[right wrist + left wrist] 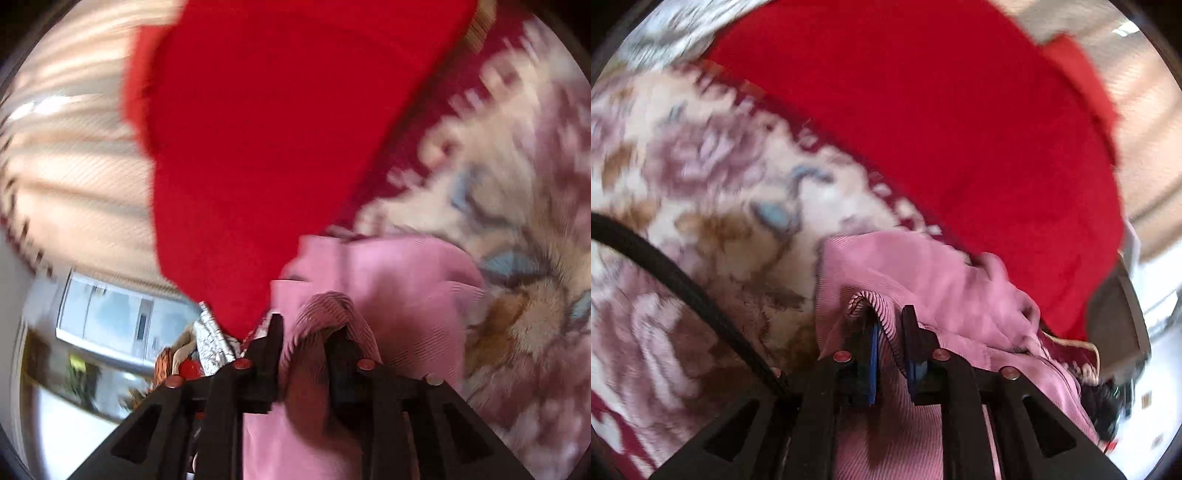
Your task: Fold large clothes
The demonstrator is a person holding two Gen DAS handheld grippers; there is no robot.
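Observation:
A pink ribbed garment [923, 280] hangs bunched over a floral carpet. My left gripper [888, 319] is shut on a ribbed edge of it, the cloth pinched between the black fingers. In the right wrist view the same pink garment [399, 280] drapes ahead, and my right gripper [308, 326] is shut on another bunched ribbed edge. Both views are motion blurred.
A large red cloth [942, 122] lies flat beyond the garment; it also shows in the right wrist view [266, 129]. The floral carpet [713, 166] spreads to the left. A black cable [683, 284] crosses the lower left. A window [107, 317] is at the right view's lower left.

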